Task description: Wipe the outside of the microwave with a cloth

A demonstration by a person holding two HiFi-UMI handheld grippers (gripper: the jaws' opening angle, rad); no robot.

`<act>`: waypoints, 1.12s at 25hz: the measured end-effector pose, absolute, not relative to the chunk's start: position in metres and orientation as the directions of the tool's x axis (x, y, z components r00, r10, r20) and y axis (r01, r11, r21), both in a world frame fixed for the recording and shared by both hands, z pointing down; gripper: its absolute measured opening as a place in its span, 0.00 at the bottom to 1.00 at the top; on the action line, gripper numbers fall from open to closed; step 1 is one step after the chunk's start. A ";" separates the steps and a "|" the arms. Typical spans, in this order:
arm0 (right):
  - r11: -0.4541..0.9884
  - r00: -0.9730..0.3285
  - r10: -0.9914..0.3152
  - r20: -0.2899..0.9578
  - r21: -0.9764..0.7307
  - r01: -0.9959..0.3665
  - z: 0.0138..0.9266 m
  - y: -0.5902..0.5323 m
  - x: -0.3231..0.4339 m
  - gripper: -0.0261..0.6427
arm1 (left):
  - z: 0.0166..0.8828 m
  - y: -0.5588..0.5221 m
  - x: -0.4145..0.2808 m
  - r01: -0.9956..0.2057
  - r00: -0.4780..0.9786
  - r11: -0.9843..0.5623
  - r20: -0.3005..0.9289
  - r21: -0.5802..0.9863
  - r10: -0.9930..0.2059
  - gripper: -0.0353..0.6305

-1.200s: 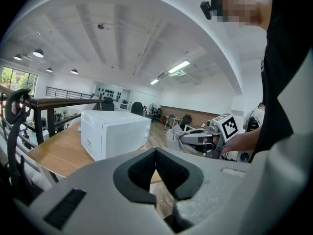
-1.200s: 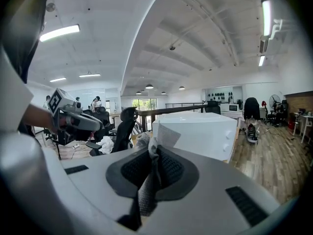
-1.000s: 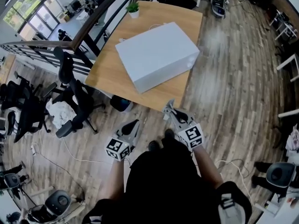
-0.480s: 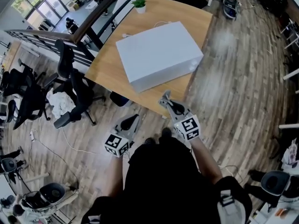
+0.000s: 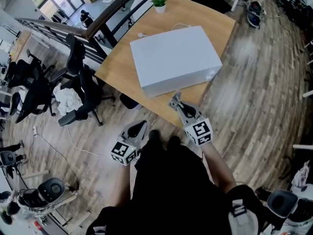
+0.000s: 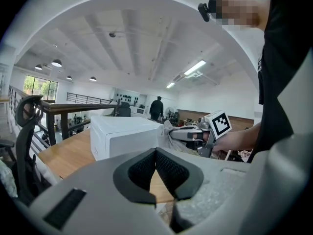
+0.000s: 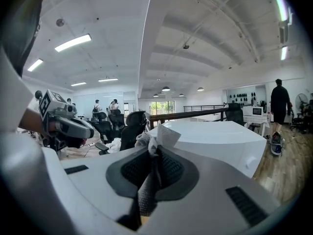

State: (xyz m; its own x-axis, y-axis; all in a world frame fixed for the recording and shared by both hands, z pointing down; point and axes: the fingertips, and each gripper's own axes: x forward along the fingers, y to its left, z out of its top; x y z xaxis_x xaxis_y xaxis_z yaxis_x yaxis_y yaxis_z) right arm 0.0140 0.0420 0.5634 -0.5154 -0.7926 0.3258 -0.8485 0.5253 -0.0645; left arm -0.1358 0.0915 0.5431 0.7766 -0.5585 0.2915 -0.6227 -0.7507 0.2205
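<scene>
We see the microwave (image 5: 176, 58), a plain white box, sitting across the middle of the wooden table (image 5: 115, 72). One of its long sides runs close along the table's near edge. A small potted plant (image 5: 159, 3) stands at the far corner of the tabletop. A thin white cable (image 5: 164, 28) lies between the plant and the far side of the microwave.

Our right gripper (image 5: 176, 102) reaches over the near edge of the tabletop, its tips just before the microwave's near side. Its own view shows the jaws pressed together on a pale cloth (image 7: 155, 137). The cloth is pinched between the dark pads and sticks up past the tips in a crumpled fold. We cannot tell whether it touches the microwave.

Our left gripper (image 5: 139, 129) hangs off the table, over the wooden floor (image 5: 254, 82), short of the table's near edge and apart from the right one. Its jaws are closed tip to tip, and we see nothing between them.

Black office chairs (image 5: 80, 82) stand by the table's left edge, and one of them carries a bundle of white fabric (image 5: 67, 100). A dark railing (image 5: 63, 26) runs beyond them. In the left gripper view, a person in dark clothes (image 6: 157, 109) stands far behind the microwave.
</scene>
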 end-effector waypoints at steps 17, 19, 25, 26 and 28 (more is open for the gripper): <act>0.549 -0.539 -0.776 0.327 -0.070 -0.833 0.559 -0.054 -0.052 0.07 | 0.537 -0.017 -0.165 -0.574 0.812 -0.789 0.276 0.220 -0.514 0.05; 0.557 -0.545 -0.773 0.325 -0.064 -0.828 0.558 -0.067 -0.062 0.07 | 0.539 -0.028 -0.167 -0.570 0.815 -0.790 0.280 0.226 -0.508 0.05; 0.568 -0.548 -0.756 0.359 -0.055 -0.821 0.565 -0.098 -0.095 0.07 | 0.545 -0.062 -0.185 -0.561 0.821 -0.793 0.286 0.239 -0.494 0.05; 0.568 -0.543 -0.753 0.371 -0.048 -0.821 0.568 -0.103 -0.100 0.07 | 0.546 -0.068 -0.188 -0.557 0.823 -0.795 0.287 0.241 -0.490 0.05; 0.565 -0.535 -0.752 0.386 -0.041 -0.824 0.572 -0.113 -0.105 0.07 | 0.549 -0.081 -0.192 -0.546 0.830 -0.802 0.286 0.242 -0.479 0.05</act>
State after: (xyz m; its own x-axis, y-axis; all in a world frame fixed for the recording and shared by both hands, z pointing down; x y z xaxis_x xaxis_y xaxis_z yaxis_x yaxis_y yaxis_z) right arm -0.1054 -0.1128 0.5723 -0.5349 -0.7516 0.3861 -0.8239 0.5653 -0.0410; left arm -0.1917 -0.0806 0.5486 0.8298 -0.4791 0.2863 -0.5464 -0.8019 0.2418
